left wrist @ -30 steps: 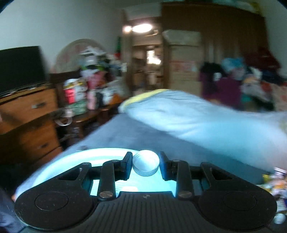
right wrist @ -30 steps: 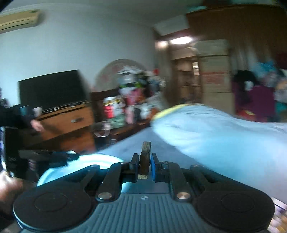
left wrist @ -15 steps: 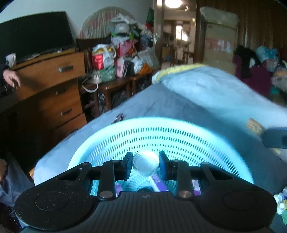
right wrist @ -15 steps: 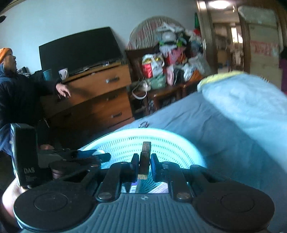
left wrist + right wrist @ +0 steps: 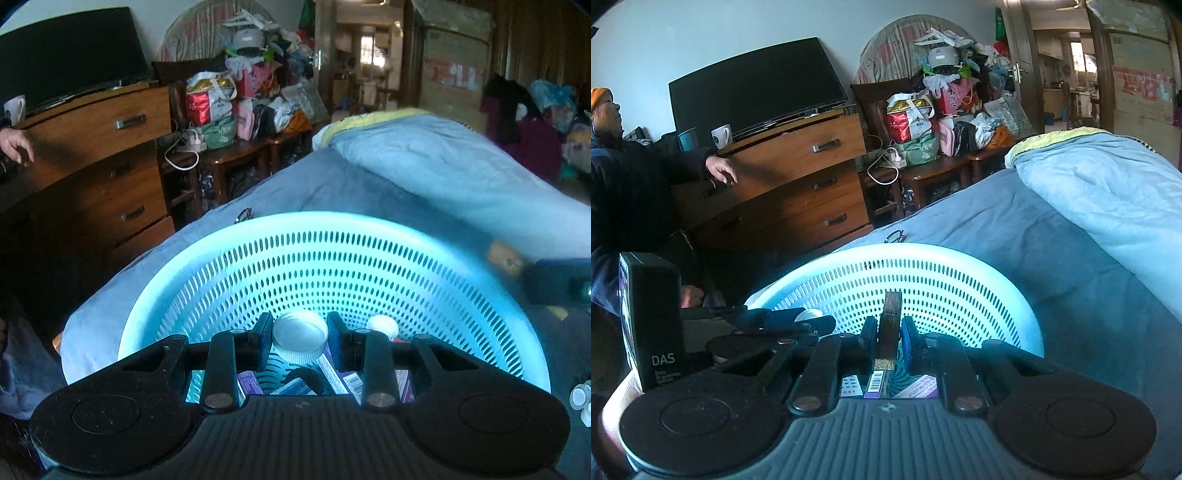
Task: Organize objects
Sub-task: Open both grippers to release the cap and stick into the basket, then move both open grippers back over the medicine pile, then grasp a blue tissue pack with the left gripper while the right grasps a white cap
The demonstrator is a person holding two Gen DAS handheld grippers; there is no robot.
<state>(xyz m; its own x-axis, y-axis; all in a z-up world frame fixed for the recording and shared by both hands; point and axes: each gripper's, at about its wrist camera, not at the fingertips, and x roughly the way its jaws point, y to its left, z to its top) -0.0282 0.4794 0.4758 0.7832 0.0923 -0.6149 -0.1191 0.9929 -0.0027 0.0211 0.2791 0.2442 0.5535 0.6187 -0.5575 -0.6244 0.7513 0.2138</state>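
Tongs over the pale blue perforated basket [image 5: 332, 254] on the bed [image 5: 1052, 236]

Left tongs [image 5: 300, 334] pinch a white ribbed cap [image 5: 300, 338]; right tongs [image 5: 889, 334] clamp a thin brown wooden piece [image 5: 889, 328]. Since a second ago, both have tipped down, revealing the basket's interior.

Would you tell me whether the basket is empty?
Not empty. Purple packets and a white cap lie inside the basket.
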